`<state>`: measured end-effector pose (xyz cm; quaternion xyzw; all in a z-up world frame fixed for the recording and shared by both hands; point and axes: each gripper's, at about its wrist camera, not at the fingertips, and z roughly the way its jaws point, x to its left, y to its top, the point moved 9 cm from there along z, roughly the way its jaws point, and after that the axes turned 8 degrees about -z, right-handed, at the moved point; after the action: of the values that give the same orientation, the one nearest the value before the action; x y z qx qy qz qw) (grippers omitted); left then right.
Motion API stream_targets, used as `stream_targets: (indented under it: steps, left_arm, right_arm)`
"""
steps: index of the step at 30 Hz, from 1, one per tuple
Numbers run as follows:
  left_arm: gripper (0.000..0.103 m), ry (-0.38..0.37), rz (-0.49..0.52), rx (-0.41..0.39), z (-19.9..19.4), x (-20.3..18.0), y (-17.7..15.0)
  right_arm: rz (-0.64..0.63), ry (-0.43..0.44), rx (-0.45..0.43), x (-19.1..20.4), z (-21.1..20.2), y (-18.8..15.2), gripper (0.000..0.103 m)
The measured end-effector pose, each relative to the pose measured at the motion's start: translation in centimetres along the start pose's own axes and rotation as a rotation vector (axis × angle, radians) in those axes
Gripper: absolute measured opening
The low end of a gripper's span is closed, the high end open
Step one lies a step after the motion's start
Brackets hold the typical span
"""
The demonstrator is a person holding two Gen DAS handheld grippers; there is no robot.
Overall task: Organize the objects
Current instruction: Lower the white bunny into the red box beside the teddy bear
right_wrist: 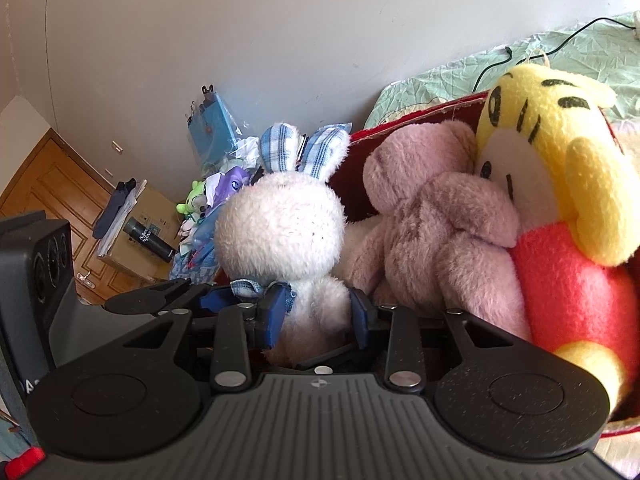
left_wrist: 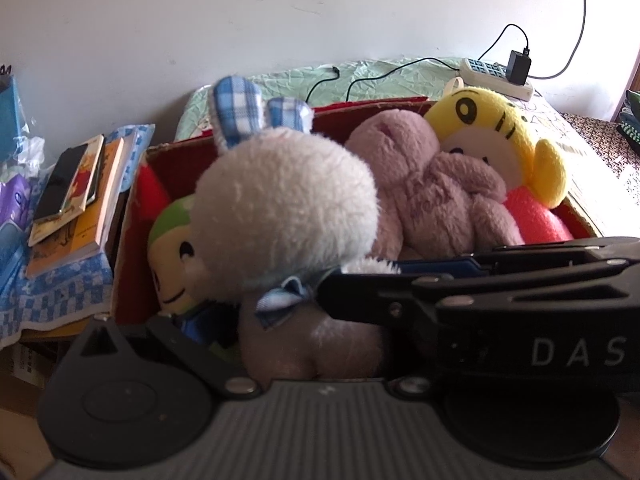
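White plush rabbit (right_wrist: 282, 236) upright, long axis vertical, plaid ears (right_wrist: 304, 148) at 12 o'clock, back of the head to the right wrist camera. It stands at the near edge of the red-lined cardboard box (left_wrist: 132, 216). Right gripper (right_wrist: 316, 316): blue fingers (right_wrist: 276, 316) narrowed onto the rabbit's body below its plaid bow, one each side, gripping it. Left gripper (left_wrist: 280, 300): the right finger (left_wrist: 436, 266) lies against the rabbit's neck at 3 o'clock; the other is hidden behind the plush, so its opening cannot be told. Count in the box: four other toys, namely one pink bear (right_wrist: 436, 232) centre, one yellow tiger doll (right_wrist: 552, 168) at 2 o'clock, one green-capped doll (left_wrist: 172, 256) at 9 o'clock, one red plush (left_wrist: 150, 188) behind it. Books (left_wrist: 76, 208), a small stack, lie left of the box.
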<state>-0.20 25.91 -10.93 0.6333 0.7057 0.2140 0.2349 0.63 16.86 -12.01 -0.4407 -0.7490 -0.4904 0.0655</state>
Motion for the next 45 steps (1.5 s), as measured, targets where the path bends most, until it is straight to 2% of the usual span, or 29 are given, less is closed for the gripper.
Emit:
stream_targets:
  steps: [23,45]
  left_arm:
    - [0.102,0.063,-0.076,0.016,-1.0,0.5,-0.2]
    - [0.102,0.107,-0.138,-0.036,-1.8,1.0,-0.9]
  right_arm:
    - [0.023,-0.087,-0.092,-0.2,-2.7,0.0,0.038]
    - [0.013,-0.174,-0.106,-0.5,-4.1,-0.7,0.037]
